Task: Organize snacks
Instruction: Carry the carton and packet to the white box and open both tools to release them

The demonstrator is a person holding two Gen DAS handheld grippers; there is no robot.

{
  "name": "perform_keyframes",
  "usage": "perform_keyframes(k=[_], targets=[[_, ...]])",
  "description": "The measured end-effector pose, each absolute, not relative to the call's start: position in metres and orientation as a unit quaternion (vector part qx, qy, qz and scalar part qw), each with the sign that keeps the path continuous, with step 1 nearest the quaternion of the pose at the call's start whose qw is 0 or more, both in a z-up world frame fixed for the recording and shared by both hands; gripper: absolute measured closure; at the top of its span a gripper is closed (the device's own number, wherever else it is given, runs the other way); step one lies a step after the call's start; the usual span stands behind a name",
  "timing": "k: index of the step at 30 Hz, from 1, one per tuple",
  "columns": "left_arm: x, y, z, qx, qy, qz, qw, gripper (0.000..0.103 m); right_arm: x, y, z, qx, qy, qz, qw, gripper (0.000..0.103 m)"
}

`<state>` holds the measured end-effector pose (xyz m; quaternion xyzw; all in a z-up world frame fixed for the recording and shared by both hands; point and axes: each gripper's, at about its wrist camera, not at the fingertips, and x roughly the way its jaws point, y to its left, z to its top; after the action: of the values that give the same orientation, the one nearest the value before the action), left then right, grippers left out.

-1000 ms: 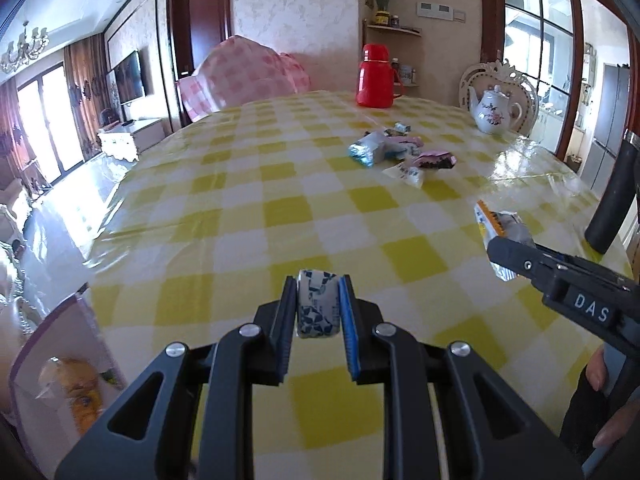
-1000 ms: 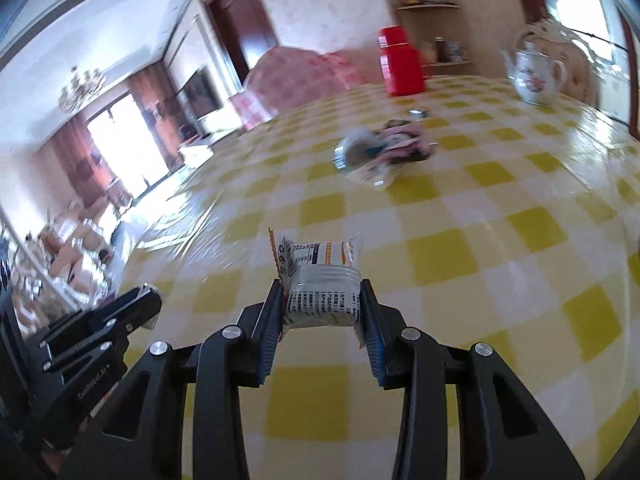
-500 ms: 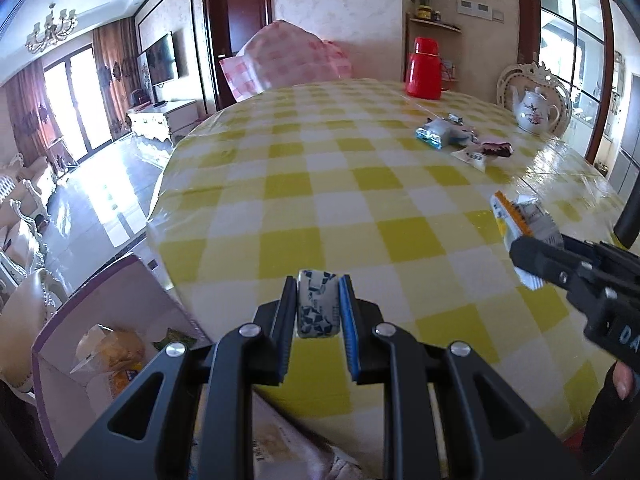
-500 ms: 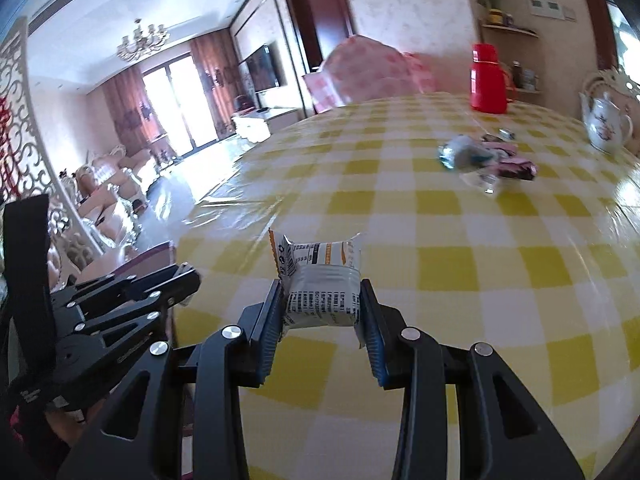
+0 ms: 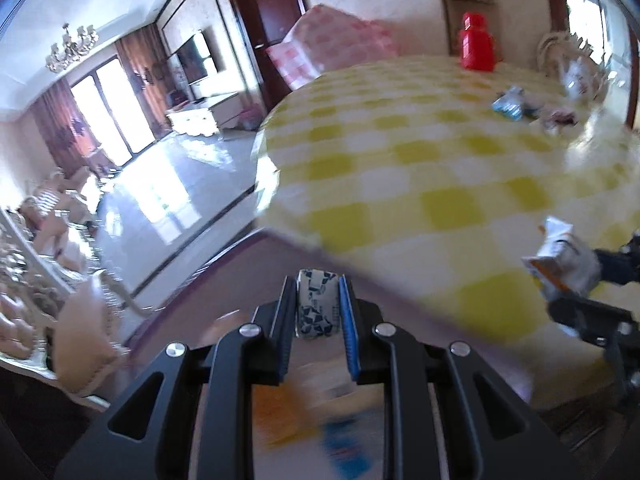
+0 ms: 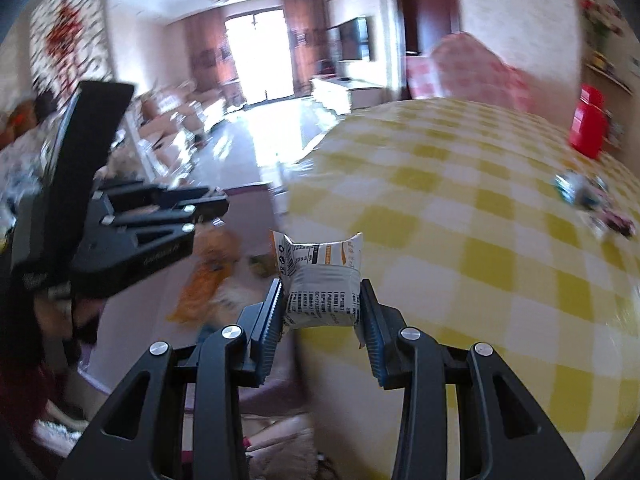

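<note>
Two grippers, each clamped on a snack, were held beside the edge of a round table (image 5: 420, 168) covered in yellow-and-white check.

Left wrist view: the left gripper (image 5: 318, 304) had its fingers pressed against both sides of a small blue-and-white packet (image 5: 316, 300), held above the purple-edged box (image 5: 240, 256) standing just off the table's rim. Blurred orange and blue wrappers lay inside the box beneath the fingers. At the right edge, the right gripper (image 5: 576, 276) carried a white packet with orange print (image 5: 560, 260) over the table's near edge. A small pile of snacks (image 5: 528, 110) remained far across the cloth, near a red flask (image 5: 476, 44) and a white teapot (image 5: 576, 76).

Right wrist view: the right gripper (image 6: 320, 304) pinched the white packet with orange print (image 6: 320, 280) between its pads, at the table's rim. The left gripper (image 6: 208, 204) stood to the left over the box (image 6: 248, 200), where an orange bag (image 6: 212, 272) lay blurred. The snack pile (image 6: 588, 200) and the red flask (image 6: 588, 124) sat at far right.
</note>
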<state>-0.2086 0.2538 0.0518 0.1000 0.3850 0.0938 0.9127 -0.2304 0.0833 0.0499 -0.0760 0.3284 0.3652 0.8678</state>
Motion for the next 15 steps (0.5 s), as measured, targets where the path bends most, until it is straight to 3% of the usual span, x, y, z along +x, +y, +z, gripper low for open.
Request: perform_keyframes(k=[9, 12, 13, 15], targets=[[-0.218, 0.320, 0.046, 0.099, 0.419, 0.155, 0.889, 0.081, -0.283, 0.167, 0.035, -0.159, 0.325, 0.484, 0.797, 0.065], [-0.217, 0.325, 0.042, 0.105, 0.430, 0.160, 0.882, 0.081, -0.301, 0.181, 0.033, -0.167, 0.321, 0.529, 0.768, 0.053], [-0.218, 0.324, 0.041, 0.107, 0.431, 0.162, 0.881, 0.077, -0.303, 0.182, 0.033, -0.169, 0.319, 0.535, 0.763, 0.044], [-0.217, 0.324, 0.041, 0.108, 0.430, 0.168, 0.881, 0.041, -0.307, 0.178, 0.037, -0.169, 0.306, 0.541, 0.765, 0.039]])
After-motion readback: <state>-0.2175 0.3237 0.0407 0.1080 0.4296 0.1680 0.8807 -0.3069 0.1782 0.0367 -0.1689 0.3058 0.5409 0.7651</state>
